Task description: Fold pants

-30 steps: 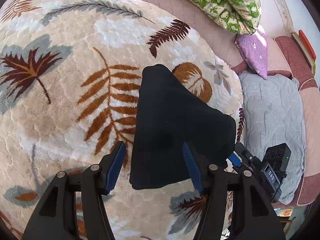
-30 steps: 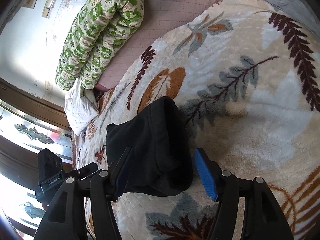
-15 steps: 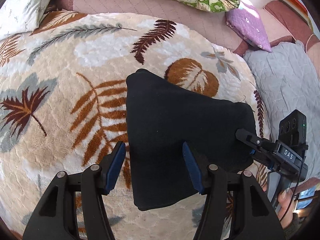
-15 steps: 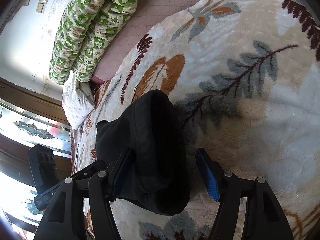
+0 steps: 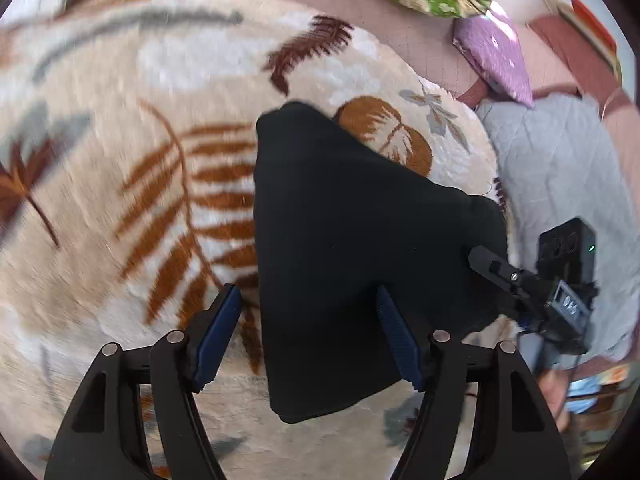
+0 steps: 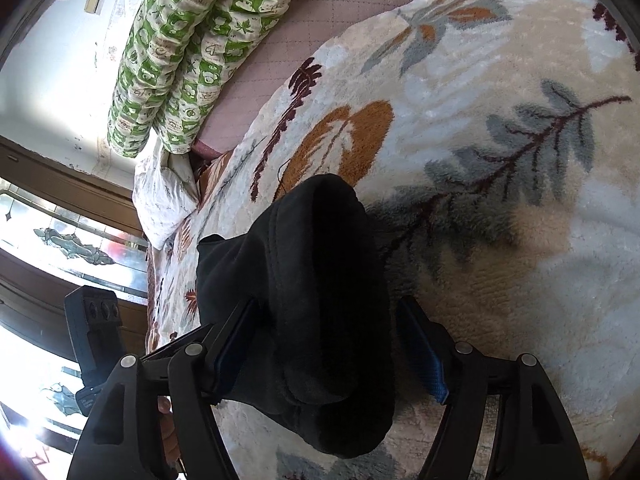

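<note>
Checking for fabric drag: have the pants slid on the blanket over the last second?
No. The pants keep their far corner just left of the orange leaf, as before.

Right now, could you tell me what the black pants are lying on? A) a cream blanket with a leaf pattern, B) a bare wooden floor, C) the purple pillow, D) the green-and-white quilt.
A: the folded black pants lie flat on the cream leaf-patterned blanket, while the green-and-white quilt and the purple pillow sit apart at the far edge of the bed.
</note>
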The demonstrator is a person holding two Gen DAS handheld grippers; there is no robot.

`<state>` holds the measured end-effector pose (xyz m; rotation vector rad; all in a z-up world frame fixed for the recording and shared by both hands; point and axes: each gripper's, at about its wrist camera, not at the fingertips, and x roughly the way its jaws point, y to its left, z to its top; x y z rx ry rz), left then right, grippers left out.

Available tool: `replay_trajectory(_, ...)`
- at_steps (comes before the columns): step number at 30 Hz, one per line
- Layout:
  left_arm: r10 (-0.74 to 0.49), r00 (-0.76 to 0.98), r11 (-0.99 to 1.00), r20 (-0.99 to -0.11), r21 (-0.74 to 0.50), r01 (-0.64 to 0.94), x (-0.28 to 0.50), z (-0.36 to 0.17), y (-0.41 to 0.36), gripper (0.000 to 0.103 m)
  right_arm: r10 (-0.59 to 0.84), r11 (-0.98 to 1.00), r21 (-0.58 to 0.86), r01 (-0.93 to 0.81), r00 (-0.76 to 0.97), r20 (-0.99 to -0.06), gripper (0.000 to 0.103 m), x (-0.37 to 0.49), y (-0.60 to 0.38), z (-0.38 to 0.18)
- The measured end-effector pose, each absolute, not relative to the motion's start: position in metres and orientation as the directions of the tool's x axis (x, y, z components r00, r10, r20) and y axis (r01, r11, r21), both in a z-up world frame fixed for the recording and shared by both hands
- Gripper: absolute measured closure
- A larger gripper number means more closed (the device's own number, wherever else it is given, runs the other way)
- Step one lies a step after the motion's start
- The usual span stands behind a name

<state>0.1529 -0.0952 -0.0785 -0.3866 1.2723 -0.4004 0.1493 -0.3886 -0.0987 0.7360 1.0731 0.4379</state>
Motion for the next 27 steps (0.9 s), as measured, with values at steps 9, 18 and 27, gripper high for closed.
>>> replay_trajectory(9,-0.576,0.234,0.809,-0.783,-0.588,0.021,0.159,-0.078,-0.084,0.031,0.665,0.692,0.722,-0.007,0.395,-0.634,0.029,0.149,-0.389,-0.096)
replay_trajectory(18,-0.608,0.203,0.786,-0.768,-0.619,0.013,0.170,-0.082,-0.100,0.035,0.700,0.661,0.750,-0.027,0.382,-0.603,0.028,0.153,-0.381,-0.100)
replay_trajectory(27,-0.610,0.186,0.781,-0.770,-0.624,-0.021,0.169,-0.083,-0.096,0.037,0.674,0.653,0.757,0.023,0.438,-0.594,0.031,0.136,-0.404,-0.095)
